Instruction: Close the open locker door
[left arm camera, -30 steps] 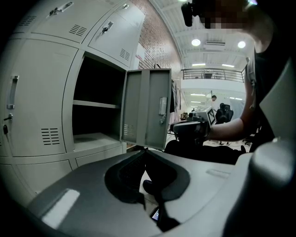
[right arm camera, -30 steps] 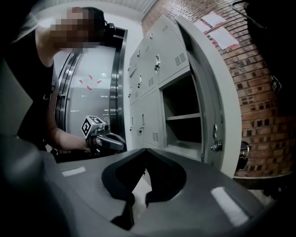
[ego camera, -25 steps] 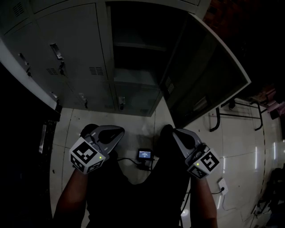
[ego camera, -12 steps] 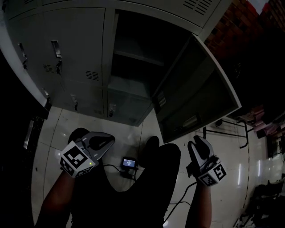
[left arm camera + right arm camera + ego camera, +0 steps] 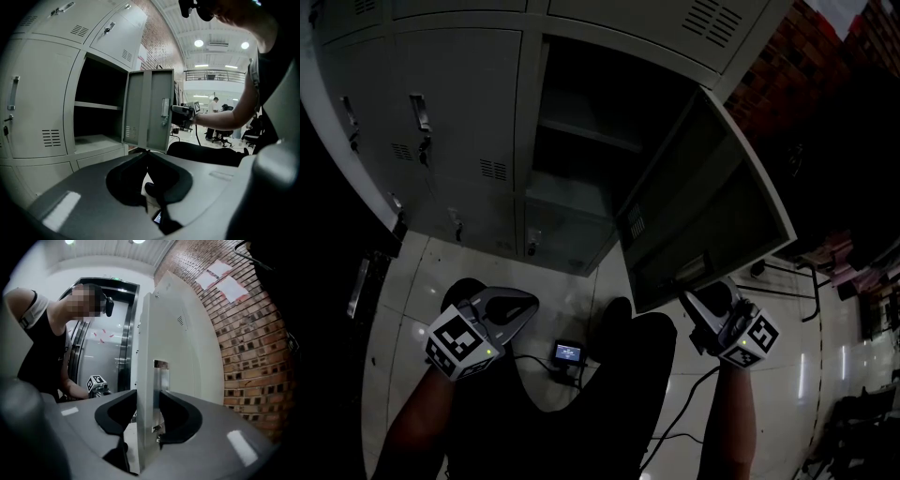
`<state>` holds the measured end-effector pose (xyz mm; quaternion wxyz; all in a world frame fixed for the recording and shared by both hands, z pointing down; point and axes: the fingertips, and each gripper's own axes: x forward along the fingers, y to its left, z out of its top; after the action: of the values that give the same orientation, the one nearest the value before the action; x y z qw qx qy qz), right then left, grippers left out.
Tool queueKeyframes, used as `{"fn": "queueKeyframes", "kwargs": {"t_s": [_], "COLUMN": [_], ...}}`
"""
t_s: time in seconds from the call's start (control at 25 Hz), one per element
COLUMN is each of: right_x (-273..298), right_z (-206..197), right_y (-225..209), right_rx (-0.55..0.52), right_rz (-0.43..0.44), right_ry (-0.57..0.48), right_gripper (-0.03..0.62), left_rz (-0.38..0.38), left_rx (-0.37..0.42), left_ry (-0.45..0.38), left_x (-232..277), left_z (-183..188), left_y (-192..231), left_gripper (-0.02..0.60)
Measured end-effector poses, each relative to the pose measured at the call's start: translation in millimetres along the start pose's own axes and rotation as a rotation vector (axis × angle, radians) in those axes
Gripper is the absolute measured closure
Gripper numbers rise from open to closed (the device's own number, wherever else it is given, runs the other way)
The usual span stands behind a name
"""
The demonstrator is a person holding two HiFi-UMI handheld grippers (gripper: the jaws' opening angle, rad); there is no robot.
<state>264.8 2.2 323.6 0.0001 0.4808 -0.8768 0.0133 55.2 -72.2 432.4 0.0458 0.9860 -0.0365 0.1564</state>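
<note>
The tall grey metal locker door (image 5: 712, 187) is swung wide open. It sticks out to the right of the big grey metal locker (image 5: 478, 112), which has 1 shelf (image 5: 581, 136) inside. The right gripper (image 5: 711, 302) is at the door's outer edge. Its 2 jaws are opening, with the thin edge between them. The left gripper (image 5: 508, 305) hangs low, well away from the door, over the shiny white floor (image 5: 572, 286). Its 2 jaws are pressed together on nothing.

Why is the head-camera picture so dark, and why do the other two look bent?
Head view: dim, underexposed, the open locker door barely lit, glare streaks on the tiled floor. Left gripper view: bright ceiling lights, wide-angle lens bowing the lockers. Right gripper view: same bowing, black corners.
</note>
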Motion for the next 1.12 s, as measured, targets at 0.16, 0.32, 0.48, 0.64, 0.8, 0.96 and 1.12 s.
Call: {"fn": "queueKeyframes", "kwargs": {"t_s": [0.16, 0.32, 0.48, 0.64, 0.8, 0.96, 1.12], "right_x": [19, 52, 94, 132, 168, 200, 230], "right_z": [1, 2, 8, 4, 6, 8, 8], "right_y": [16, 38, 57, 61, 60, 56, 45], "right_rx": [-0.003, -0.021, -0.012, -0.018, -0.004, 0.011, 0.012], "right_rz": [0.037, 0.065, 0.025, -0.042, -0.102, -0.152, -0.207], "right_ry": [-0.024, -0.028, -0.044, -0.051, -0.070, -0.089, -0.077], "right_gripper": [0.442, 0.453, 0.459, 0.469, 0.476, 0.476, 0.473], "left_rz": [0.004, 0.002, 0.002, 0.005, 0.008, 0.003, 0.007], "left_rx": [-0.003, -0.005, -0.010, -0.008, -0.009, -0.008, -0.013], "left_ry": [-0.004, -0.011, -0.015, -0.028, -0.032, -0.039, -0.050], "left_x": [-1, -1, -3, -6, -7, -8, -10], "left_z": [-1, 0, -1, 2, 1, 4, 5], "left_y": [2, 1, 1, 1, 2, 1, 2], "left_gripper": [0.569, 0.569, 0.569, 0.569, 0.569, 0.569, 0.569]}}
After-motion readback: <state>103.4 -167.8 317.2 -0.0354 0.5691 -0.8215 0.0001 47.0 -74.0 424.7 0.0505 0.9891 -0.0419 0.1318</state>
